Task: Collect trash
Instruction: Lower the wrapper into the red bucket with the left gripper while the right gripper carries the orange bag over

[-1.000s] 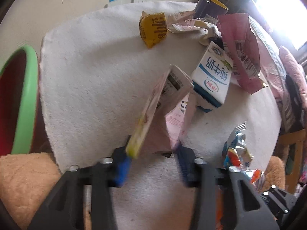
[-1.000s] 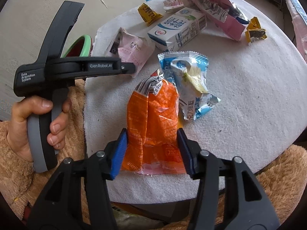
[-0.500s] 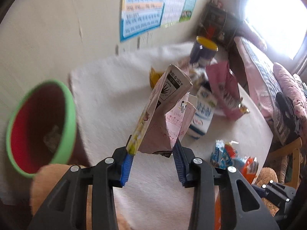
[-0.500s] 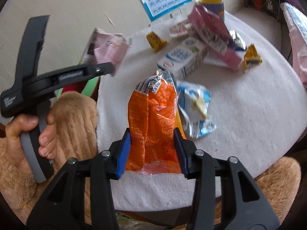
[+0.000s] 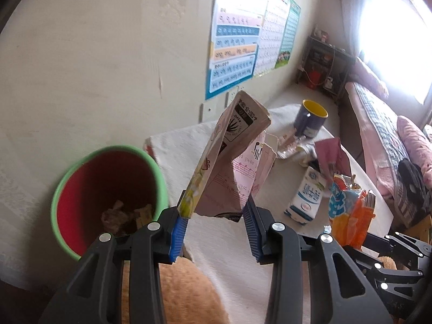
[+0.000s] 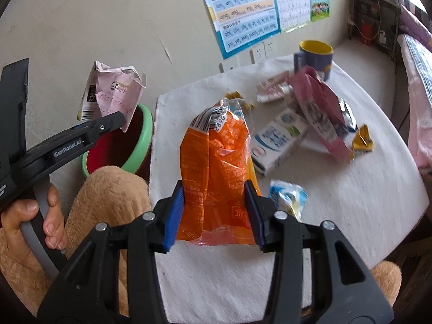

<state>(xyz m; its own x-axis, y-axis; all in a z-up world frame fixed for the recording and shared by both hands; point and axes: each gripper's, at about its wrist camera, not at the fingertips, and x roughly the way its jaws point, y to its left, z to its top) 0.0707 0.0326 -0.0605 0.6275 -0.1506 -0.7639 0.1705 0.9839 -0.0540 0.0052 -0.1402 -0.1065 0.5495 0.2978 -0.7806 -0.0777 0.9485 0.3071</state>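
Note:
My left gripper (image 5: 214, 222) is shut on a crumpled pink carton (image 5: 235, 162) and holds it in the air just right of the green-rimmed red bin (image 5: 108, 194), which has some scraps inside. The carton (image 6: 113, 94) also shows in the right wrist view above the bin (image 6: 135, 145). My right gripper (image 6: 216, 213) is shut on an orange snack bag (image 6: 216, 167), lifted above the white table (image 6: 337, 202). A white and blue milk carton (image 6: 278, 140), a pink bag (image 6: 321, 113) and a blue wrapper (image 6: 289, 197) lie on the table.
A blue mug with a yellow inside (image 6: 314, 56) stands at the table's far edge. A gold wrapper (image 6: 363, 141) lies at the right. A tan plush cushion (image 6: 105, 197) sits between the bin and the table. Posters hang on the wall (image 5: 237, 43).
Both grippers have risen from the table with their loads. The left one has carried the pink carton left toward the bin.

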